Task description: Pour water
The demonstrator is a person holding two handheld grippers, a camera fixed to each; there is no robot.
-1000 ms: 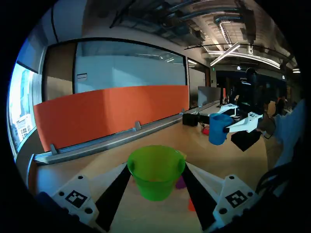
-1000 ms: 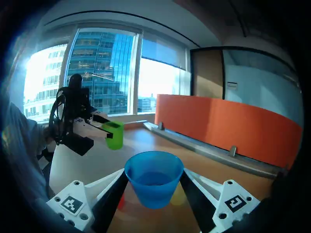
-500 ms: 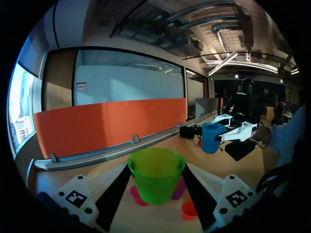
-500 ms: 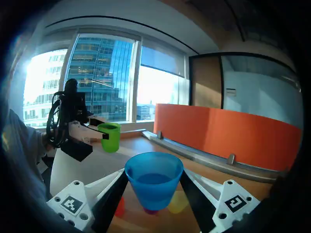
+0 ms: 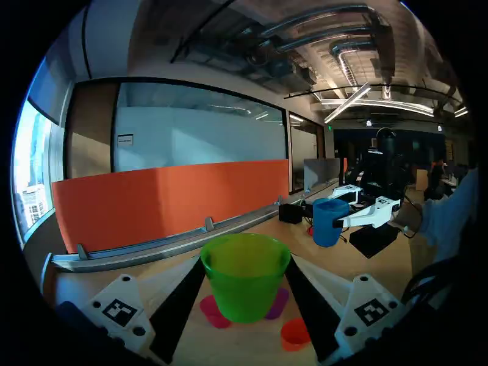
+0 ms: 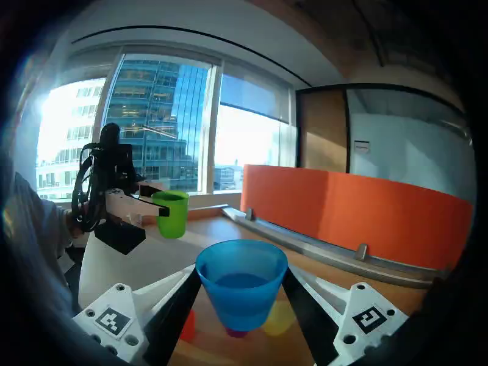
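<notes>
plainly, left gripper (image 5: pixel 244 268) jaws pinch a green cup (image 5: pixel 245 290), right gripper (image 6: pixel 241 276) jaws a blue cup (image 6: pixel 241 300); wall sign (image 5: pixel 125 139) unreadable.

I list around my orange partition (image 5: pixel 171 195): wooden desk (image 5: pixel 396 274) before it; glass wall (image 5: pixel 195 128) behind; sunlit windows (image 6: pixel 152 122) left; ceiling pipes (image 5: pixel 317 27) and strip lights (image 5: pixel 348 100) above.

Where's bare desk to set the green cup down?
Bare desk runs from the rail past the green cup toward the blue cup. Crowded under the green cup: pink cup, purple cup, orange cup.
</notes>
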